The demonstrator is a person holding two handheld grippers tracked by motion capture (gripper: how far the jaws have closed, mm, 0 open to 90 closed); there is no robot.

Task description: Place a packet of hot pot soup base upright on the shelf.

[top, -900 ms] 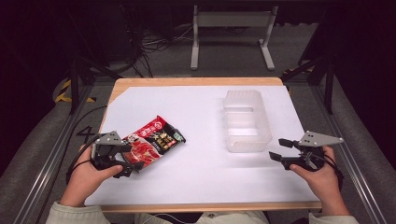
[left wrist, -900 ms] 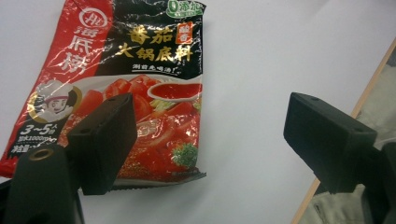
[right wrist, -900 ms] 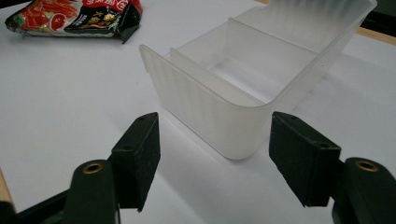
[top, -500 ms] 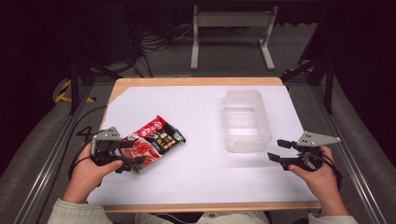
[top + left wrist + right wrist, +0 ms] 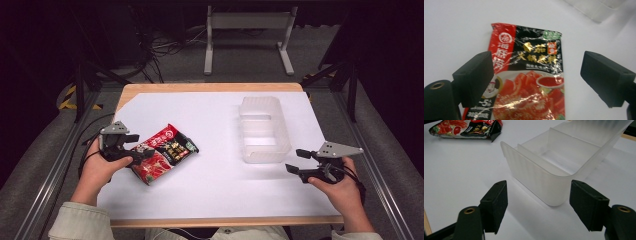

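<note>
Left gripper (image 5: 142, 152) closing in on sauce packet (image 5: 165, 159) near table's (image 5: 210, 200) left edge, jaws spread, pickup pending; right gripper (image 5: 292, 162) idling spread.

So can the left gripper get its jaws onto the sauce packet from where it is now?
Probably yes: the left gripper hangs open right over the sauce packet, a jaw on either side, nothing between.
</note>
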